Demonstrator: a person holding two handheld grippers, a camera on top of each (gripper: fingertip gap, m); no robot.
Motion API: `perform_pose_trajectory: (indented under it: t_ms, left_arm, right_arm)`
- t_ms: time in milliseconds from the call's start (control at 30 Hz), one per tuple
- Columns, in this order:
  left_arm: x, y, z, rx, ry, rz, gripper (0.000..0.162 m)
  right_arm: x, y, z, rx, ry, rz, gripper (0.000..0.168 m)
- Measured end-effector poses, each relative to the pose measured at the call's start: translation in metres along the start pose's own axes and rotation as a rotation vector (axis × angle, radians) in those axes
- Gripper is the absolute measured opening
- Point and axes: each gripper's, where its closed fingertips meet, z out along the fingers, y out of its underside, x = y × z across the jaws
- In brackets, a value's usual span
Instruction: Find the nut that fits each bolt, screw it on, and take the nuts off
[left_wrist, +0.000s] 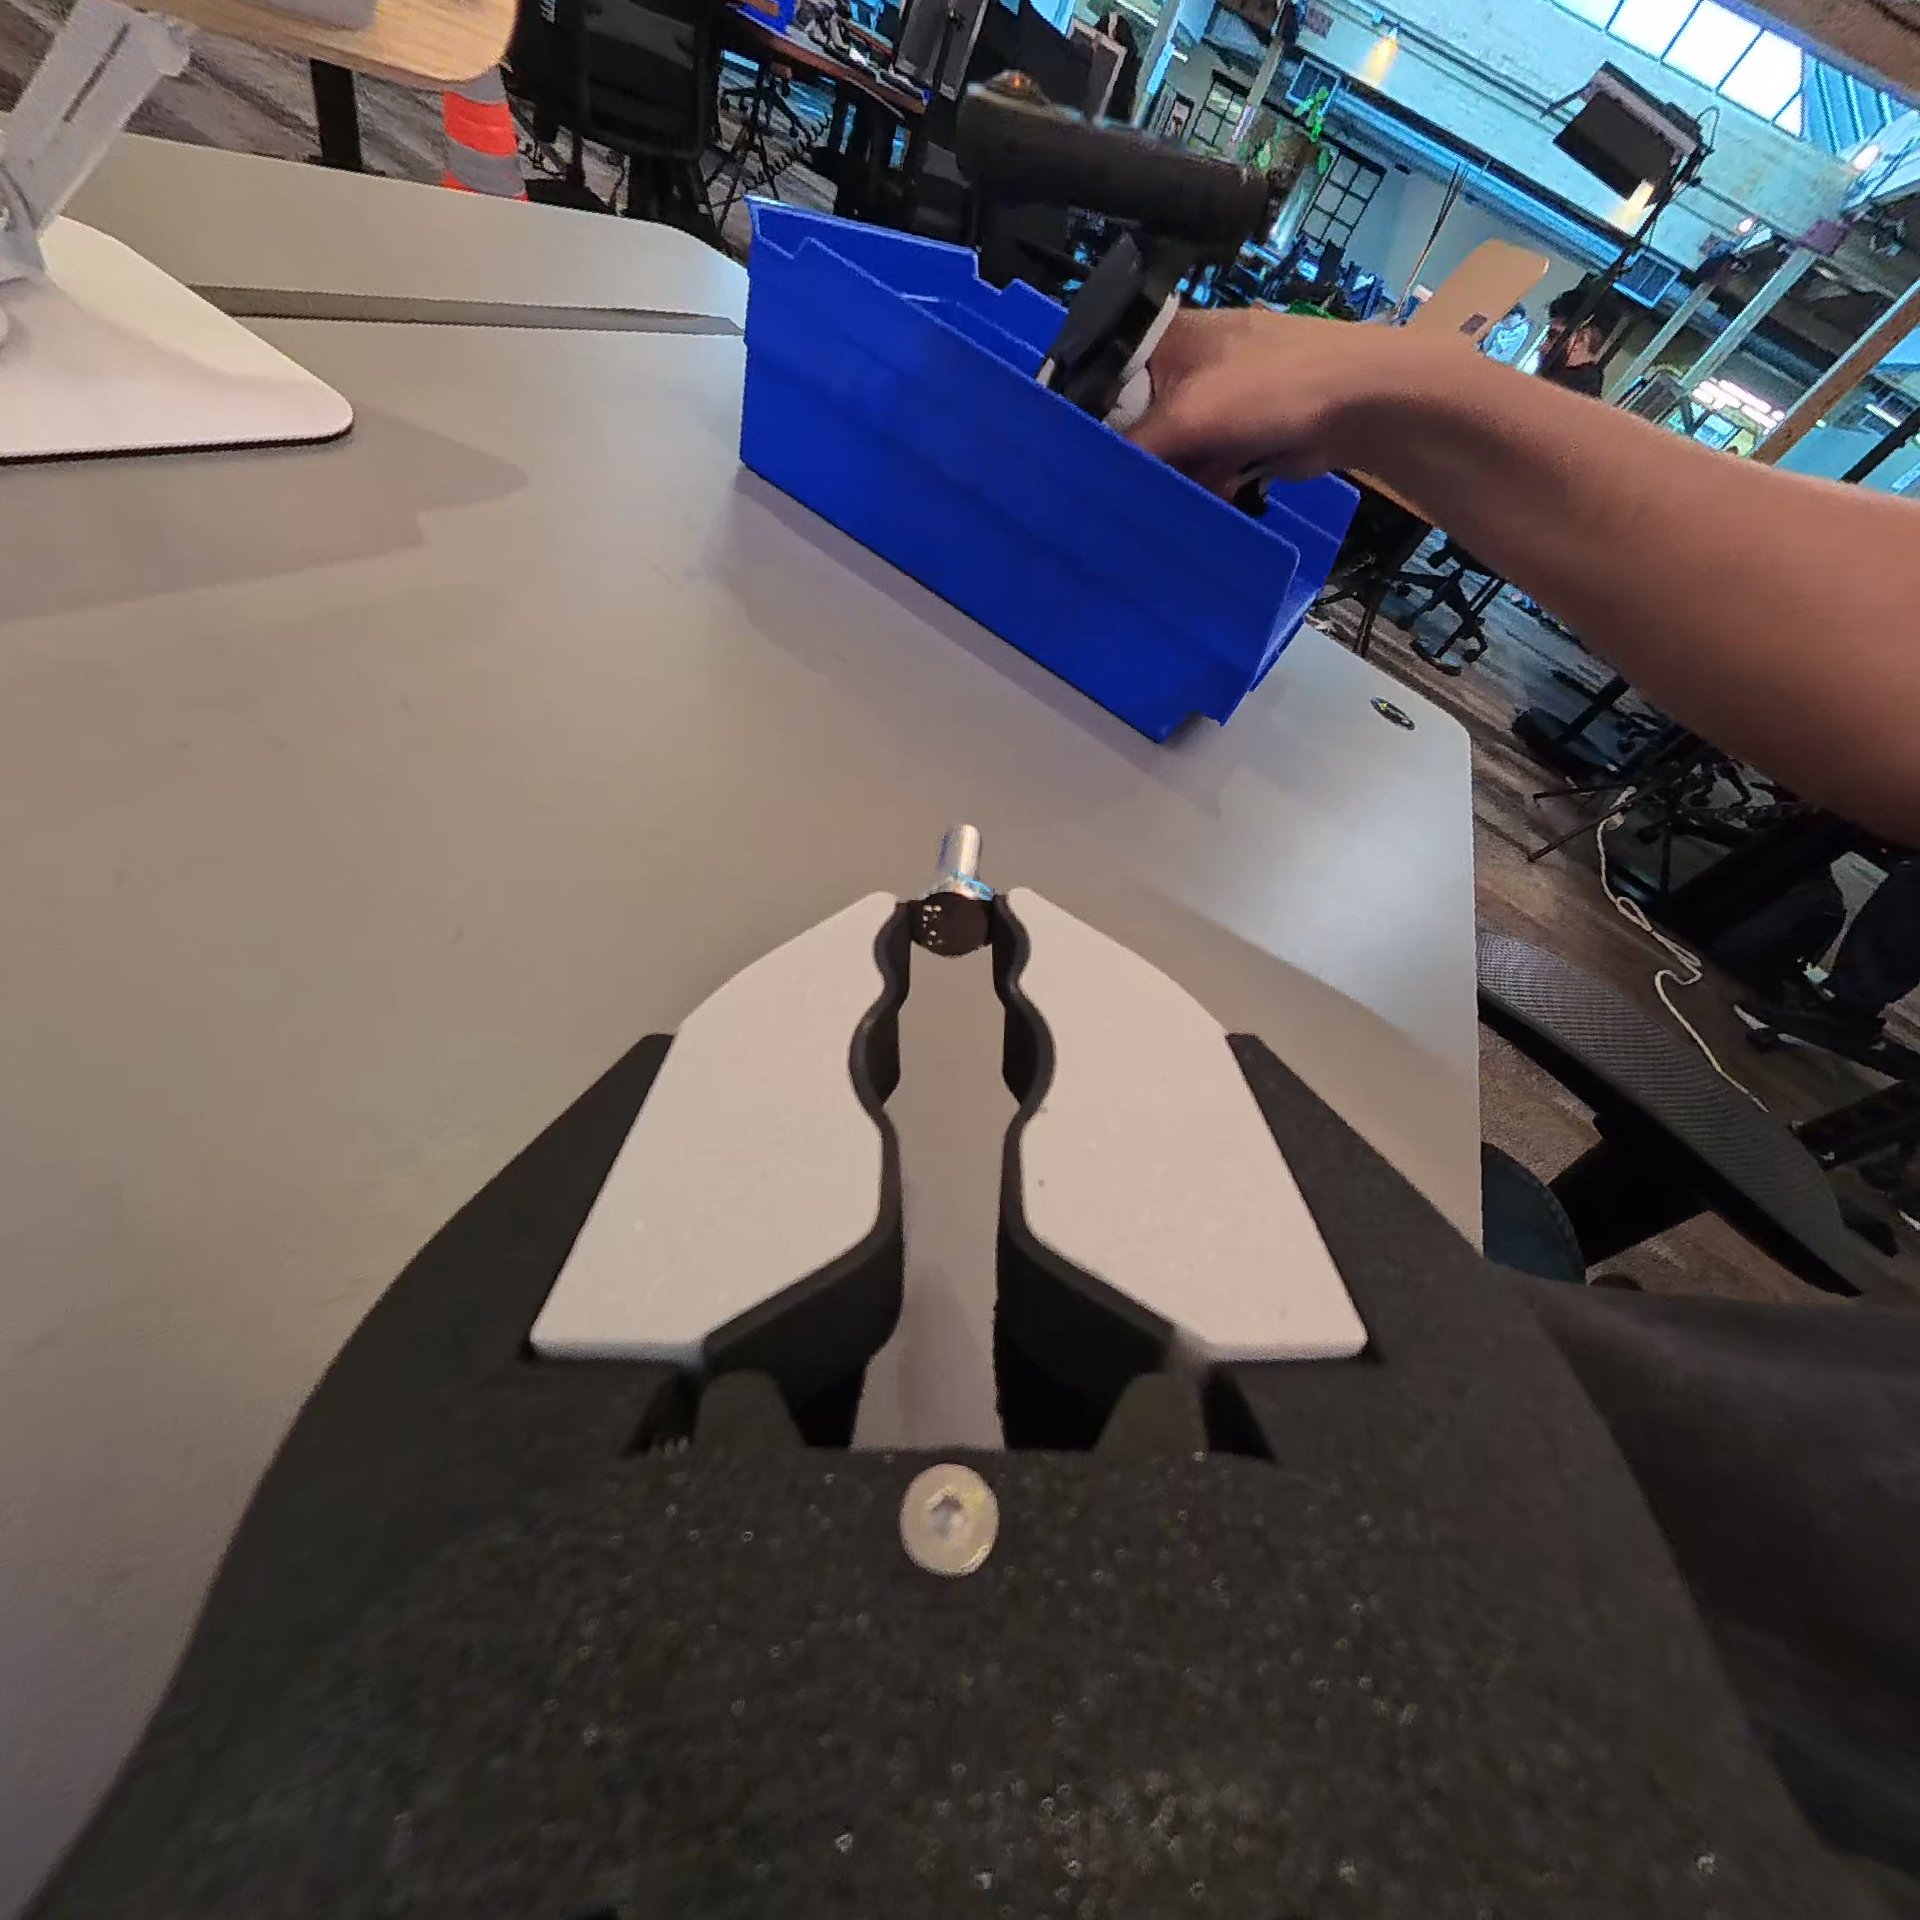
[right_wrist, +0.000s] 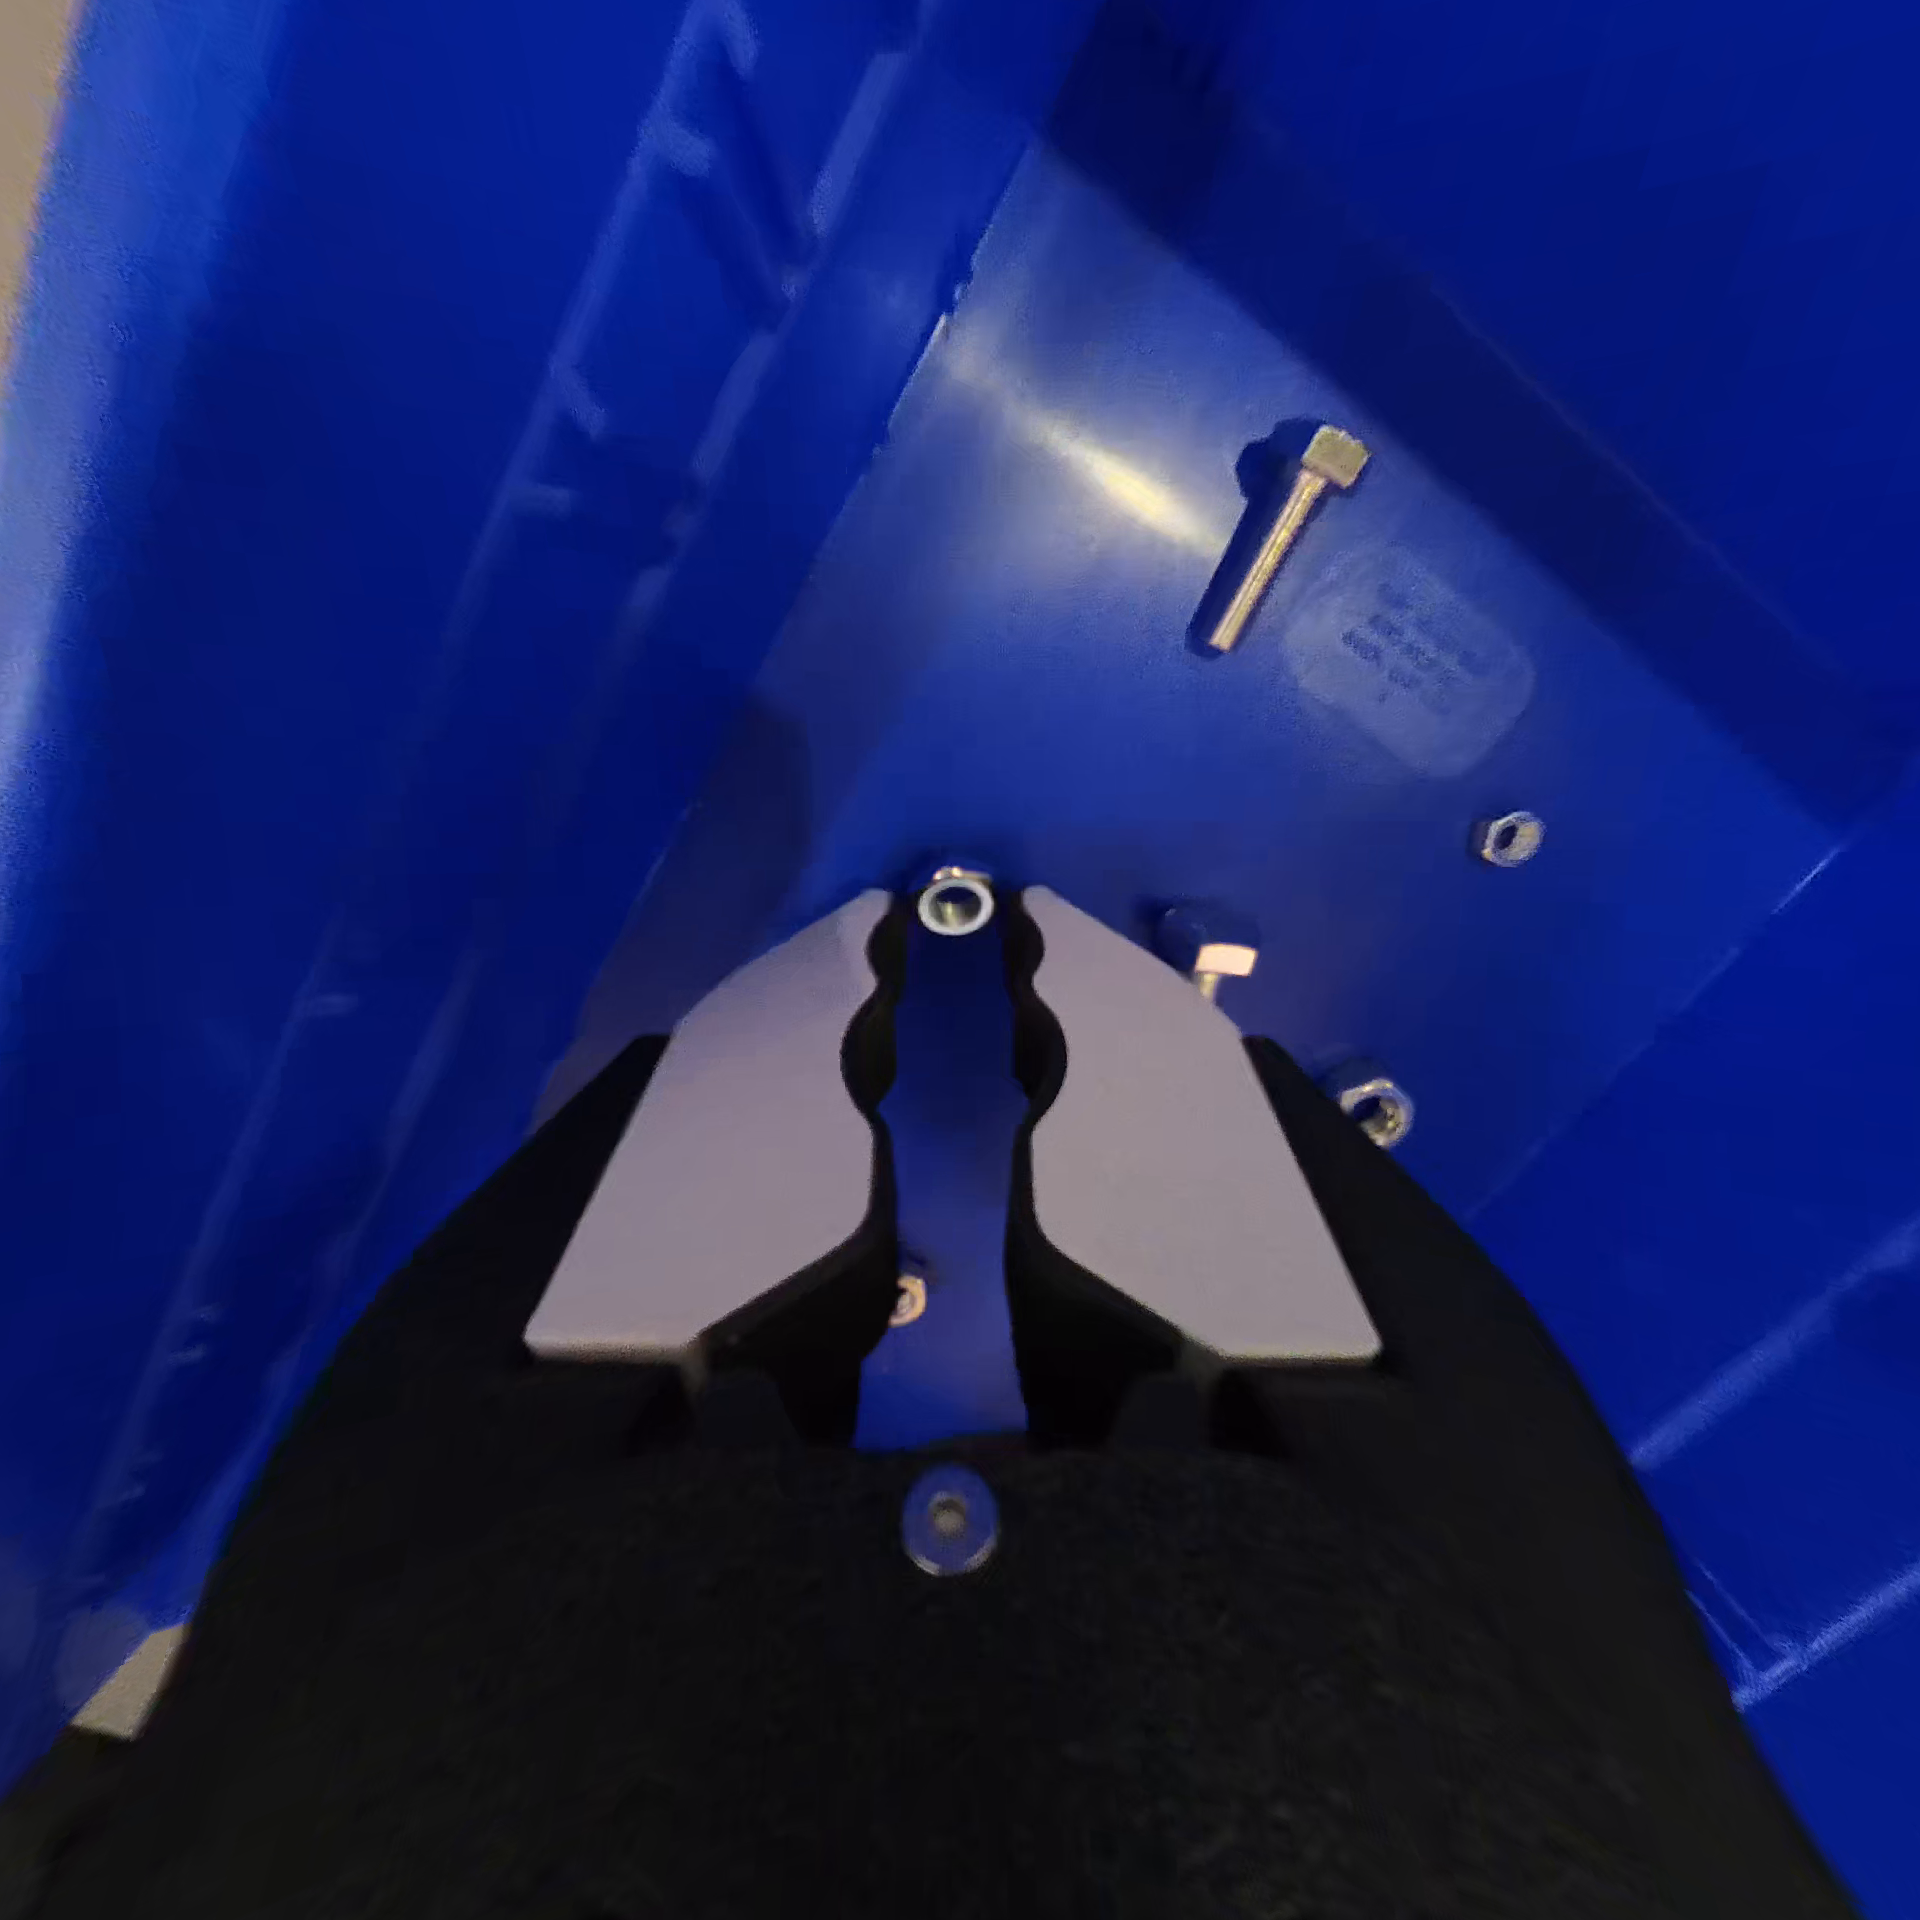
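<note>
Currently the left gripper (left_wrist: 951, 914) hovers over the grey worktop (left_wrist: 520, 779), fingertips clamped on the head of a short bolt (left_wrist: 954, 883) whose shank points away; blue bin (left_wrist: 997, 499) sits near the worktop's far right edge; the right gripper (right_wrist: 954, 902) reaches down inside it, fingertips pinched on a silver nut (right_wrist: 952, 902) at the bin floor; a long bolt (right_wrist: 1283, 535) lies farther along the floor; a second bolt (right_wrist: 1221, 961) and two loose nuts (right_wrist: 1509, 836) (right_wrist: 1374, 1112) lie right of the fingers.
</note>
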Motion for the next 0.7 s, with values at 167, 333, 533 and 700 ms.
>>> perform_pose_trajectory:
  t_ms: [167,333,533,700]
  left_arm:
    - [0.002,0.002,0.002,-0.015,0.002,0.016,0.014]
    - [0.003,0.003,0.003,-0.025,0.018,0.008,0.014]
    - [0.034,0.001,-0.004,0.006,0.22,0.033,0.014]
    - [0.065,0.01,-0.004,-0.039,0.403,0.028,0.014]
  right_arm:
    - [0.0,-0.019,-0.051,0.262,-0.084,0.092,0.038]
    - [-0.082,-0.031,-0.206,1.059,-0.41,0.165,0.03]
    - [-0.28,0.004,-0.189,1.16,-0.925,-0.201,0.025]
    - [-0.336,-0.004,-0.115,1.016,-0.871,-0.324,0.026]
